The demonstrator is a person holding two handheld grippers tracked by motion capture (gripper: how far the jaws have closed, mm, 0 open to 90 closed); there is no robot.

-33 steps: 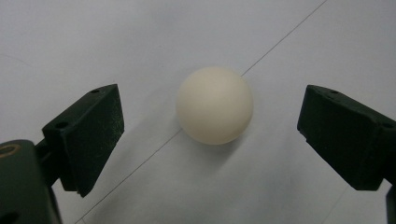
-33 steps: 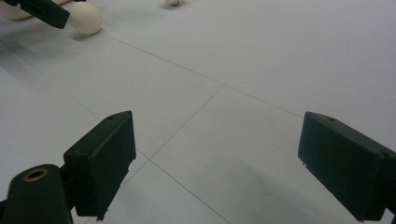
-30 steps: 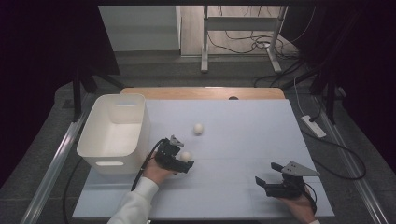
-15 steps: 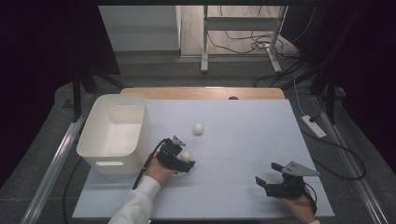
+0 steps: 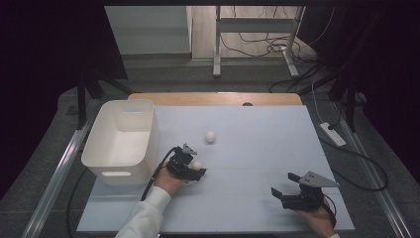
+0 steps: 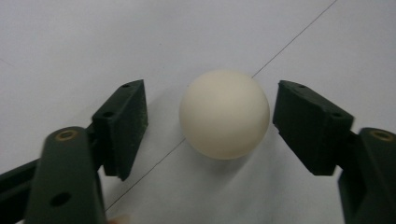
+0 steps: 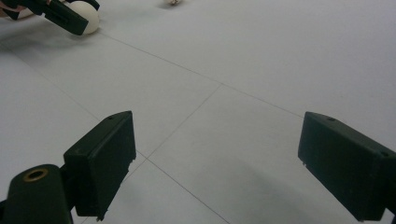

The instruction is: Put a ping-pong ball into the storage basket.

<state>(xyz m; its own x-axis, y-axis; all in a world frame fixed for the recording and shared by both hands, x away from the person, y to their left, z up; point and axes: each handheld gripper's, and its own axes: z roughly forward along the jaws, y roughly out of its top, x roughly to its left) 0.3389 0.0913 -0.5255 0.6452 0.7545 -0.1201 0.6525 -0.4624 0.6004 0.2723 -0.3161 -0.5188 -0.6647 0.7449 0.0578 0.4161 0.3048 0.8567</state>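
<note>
Two cream-white round balls are lying on your pale grey worktop: one [image 5: 197,164] sitting between your left tongs [image 6: 210,119], near the front-left part beside the white plastic bin [image 5: 124,141]; the other [image 5: 210,136] resting nearer the middle. Your left tongs have just been closing around the ball, yet gaps are showing on both sides. Your right tongs [image 5: 286,187] are gaping wide over bare worktop [image 5: 257,148] near the front-right corner.

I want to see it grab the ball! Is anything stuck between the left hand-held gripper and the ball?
No. The ball sits between the left hand-held gripper jaws, which have just been closing, with small bare gaps on both sides.
</note>
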